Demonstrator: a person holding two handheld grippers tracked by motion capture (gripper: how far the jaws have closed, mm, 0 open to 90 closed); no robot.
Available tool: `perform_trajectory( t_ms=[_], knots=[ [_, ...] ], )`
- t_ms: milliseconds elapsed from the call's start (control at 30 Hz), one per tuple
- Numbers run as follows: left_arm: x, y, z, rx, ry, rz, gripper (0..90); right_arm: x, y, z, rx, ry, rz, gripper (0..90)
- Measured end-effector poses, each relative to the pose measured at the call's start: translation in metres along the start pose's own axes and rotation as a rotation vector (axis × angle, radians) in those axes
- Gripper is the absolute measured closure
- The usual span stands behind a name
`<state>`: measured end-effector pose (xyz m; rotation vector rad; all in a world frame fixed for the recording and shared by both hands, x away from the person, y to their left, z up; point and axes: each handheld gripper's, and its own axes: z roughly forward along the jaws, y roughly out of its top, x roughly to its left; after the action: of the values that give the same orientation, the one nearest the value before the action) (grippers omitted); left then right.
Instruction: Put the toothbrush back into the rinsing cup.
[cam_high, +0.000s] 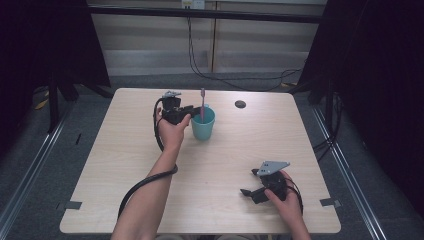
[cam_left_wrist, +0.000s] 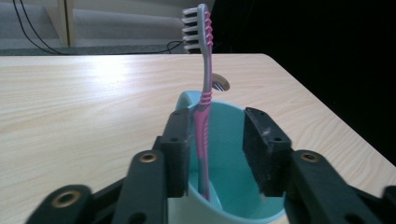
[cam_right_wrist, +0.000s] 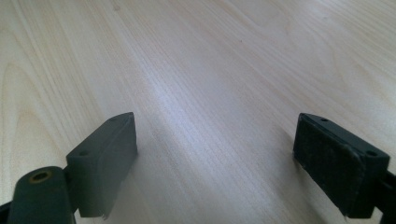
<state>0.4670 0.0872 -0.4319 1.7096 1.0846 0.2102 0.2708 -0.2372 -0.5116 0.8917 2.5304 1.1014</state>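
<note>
Closest to me, my right claw (cam_high: 251, 183) rests low on the pale wooden table (cam_high: 125, 150) near its front right corner, jaws spread wide with bare wood between them. Farther back my left claw (cam_left_wrist: 217, 140) sits at the teal cup (cam_high: 203, 125), jaws apart around its rim, while the pink toothbrush (cam_left_wrist: 203, 88) stands upright inside, just beside the left-hand pad without being pinched, bristles above the rim
</note>
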Motion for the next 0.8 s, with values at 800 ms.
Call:
perform_trajectory(
  t_ms=[800],
  knots=[
    [-0.002,-0.007,-0.025,-0.001,-0.018,0.036,34.2,0.001,0.000,0.000,-0.001,0.005,-0.006,13.2]
  ],
)
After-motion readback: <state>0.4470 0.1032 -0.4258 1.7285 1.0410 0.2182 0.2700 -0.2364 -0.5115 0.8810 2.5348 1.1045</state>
